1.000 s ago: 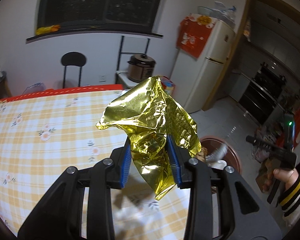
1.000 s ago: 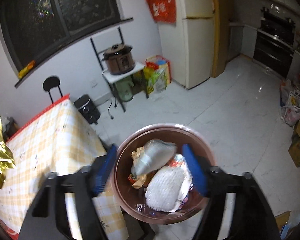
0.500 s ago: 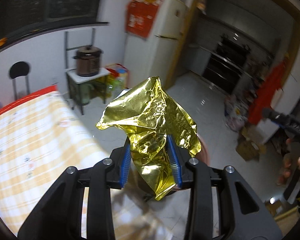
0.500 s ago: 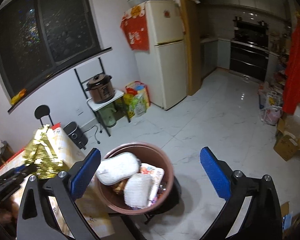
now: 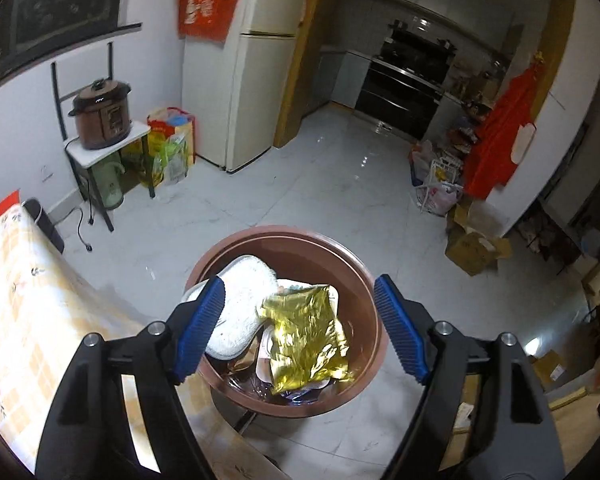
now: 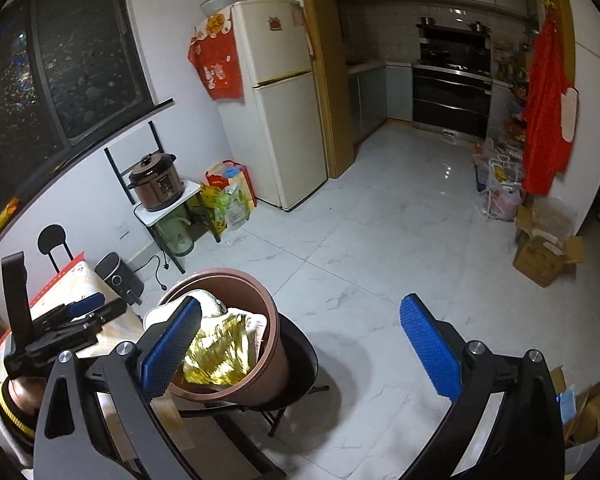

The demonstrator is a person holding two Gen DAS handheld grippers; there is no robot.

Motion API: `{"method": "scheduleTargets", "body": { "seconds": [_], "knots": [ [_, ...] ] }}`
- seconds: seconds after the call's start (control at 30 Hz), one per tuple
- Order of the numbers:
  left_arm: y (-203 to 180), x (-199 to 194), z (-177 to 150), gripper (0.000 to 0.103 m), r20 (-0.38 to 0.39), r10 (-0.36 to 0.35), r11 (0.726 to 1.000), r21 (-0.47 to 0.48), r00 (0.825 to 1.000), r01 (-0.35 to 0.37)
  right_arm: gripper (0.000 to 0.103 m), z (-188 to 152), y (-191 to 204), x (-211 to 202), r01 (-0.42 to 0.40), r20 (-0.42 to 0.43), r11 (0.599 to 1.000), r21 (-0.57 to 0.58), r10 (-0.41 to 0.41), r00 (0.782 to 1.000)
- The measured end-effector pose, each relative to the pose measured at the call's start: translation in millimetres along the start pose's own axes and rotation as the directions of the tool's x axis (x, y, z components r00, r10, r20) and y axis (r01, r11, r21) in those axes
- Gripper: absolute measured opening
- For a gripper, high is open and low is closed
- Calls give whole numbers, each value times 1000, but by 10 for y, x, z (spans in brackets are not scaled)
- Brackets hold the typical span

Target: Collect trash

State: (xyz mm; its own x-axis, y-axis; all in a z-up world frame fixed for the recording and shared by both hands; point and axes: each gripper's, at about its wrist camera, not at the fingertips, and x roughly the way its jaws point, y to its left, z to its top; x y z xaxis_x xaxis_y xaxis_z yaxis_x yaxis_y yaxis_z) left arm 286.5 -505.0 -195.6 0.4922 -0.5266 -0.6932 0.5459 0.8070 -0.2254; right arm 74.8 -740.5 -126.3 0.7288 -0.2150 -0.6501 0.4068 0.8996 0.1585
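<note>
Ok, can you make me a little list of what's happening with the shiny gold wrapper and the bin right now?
gold foil wrapper: lies in the bin on the other trash, held by nothing
round brown plastic bin: on the floor beside the table, holds white padded trash
left gripper: jaws have just been opening, above the bin, pads off the wrapper
right gripper: open, empty
checked yellow tablecloth: left of the bin
</note>
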Motion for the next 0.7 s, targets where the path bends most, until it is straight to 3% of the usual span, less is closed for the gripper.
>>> {"method": "scheduleTargets", "body": {
  "seconds": [0.1,0.23,0.3,0.5,0.7],
  "knots": [
    [112,-251,52,84,52,10,1000,-24,999,-9,98,-14,21,-49,-2,4,1000,5,2,1000],
    [266,-762,104,86,116,85,996,-5,990,-85,98,25,209,-129,-12,5,1000,-14,12,1000],
    [316,-1076,88,97,150,101,995,-6,984,-101,98,40,376,-230,-29,19,999,-33,29,999],
    [495,-2132,-63,97,247,191,979,23,950,-203,98,19,1003,-674,-97,80,992,-81,104,991],
    [758,-3199,-265,97,333,263,960,2,906,-279,98,-66,1745,-1272,-159,144,974,-159,182,973]
  ]
}}
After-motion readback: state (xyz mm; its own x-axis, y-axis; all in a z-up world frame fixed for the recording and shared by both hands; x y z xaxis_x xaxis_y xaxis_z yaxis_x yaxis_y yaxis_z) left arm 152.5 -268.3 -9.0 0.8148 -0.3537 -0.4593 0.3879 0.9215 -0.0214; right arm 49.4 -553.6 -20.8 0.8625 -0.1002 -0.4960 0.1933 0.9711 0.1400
